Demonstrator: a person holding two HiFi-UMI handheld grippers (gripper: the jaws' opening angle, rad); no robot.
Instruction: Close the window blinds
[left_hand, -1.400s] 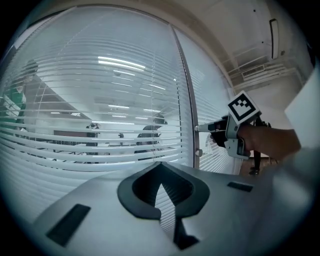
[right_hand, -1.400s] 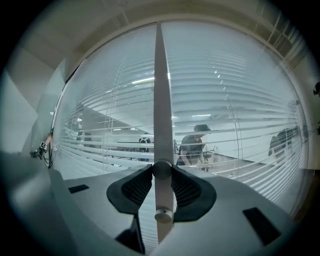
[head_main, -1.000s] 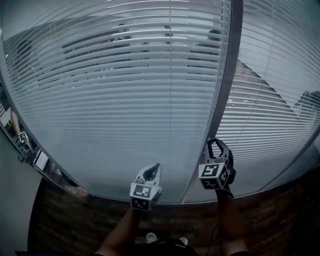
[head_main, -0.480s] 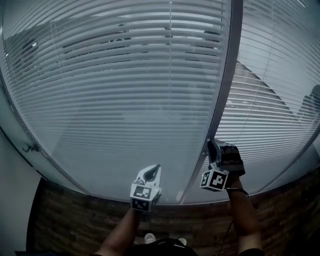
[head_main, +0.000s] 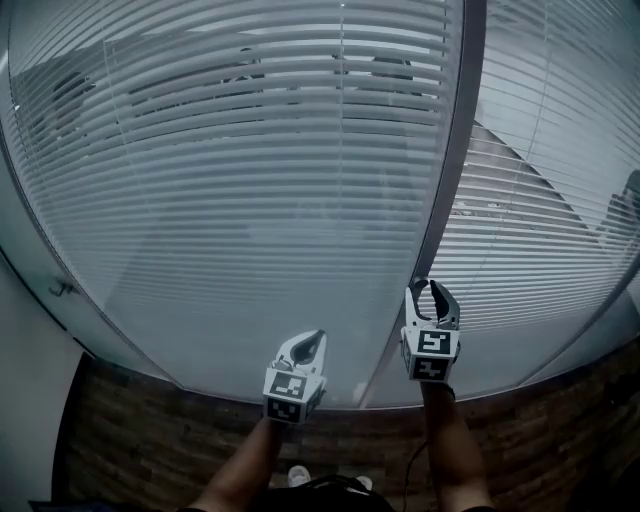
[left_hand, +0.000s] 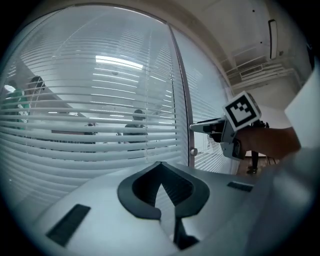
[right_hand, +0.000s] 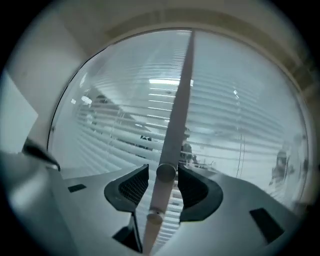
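1. The window blinds (head_main: 250, 200) hang behind glass and fill the pane ahead of me, from its curved left edge across to the grey upright post (head_main: 455, 180). More slats carry on in the pane to the right of that post. Under the window runs a brown, brick-patterned band (head_main: 150, 440). There is free air between my two claws and out to either side of them.

2. My right claw (head_main: 432, 293) is held about level and points straight at the low part of the post, its marker cube (head_main: 432, 350) facing back toward me. Its jaws have just been opening and now stand apart. The round knob (right_hand: 166, 172) on the post sits between them with a sliver of gap on each side, so the pads are not pressing on it. A second, smaller knob (right_hand: 154, 217) sits lower on the same post.

3. My left claw (head_main: 305, 345) is left of the right one and lower in the head view. It points at the bottom slats of the left pane. Its jaw tips meet and there is nothing between them.

4. My forearms (head_main: 240, 470) reach up from the bottom of the head view, well apart. Dim figures of people (left_hand: 134, 125) show through the gaps between the slats.
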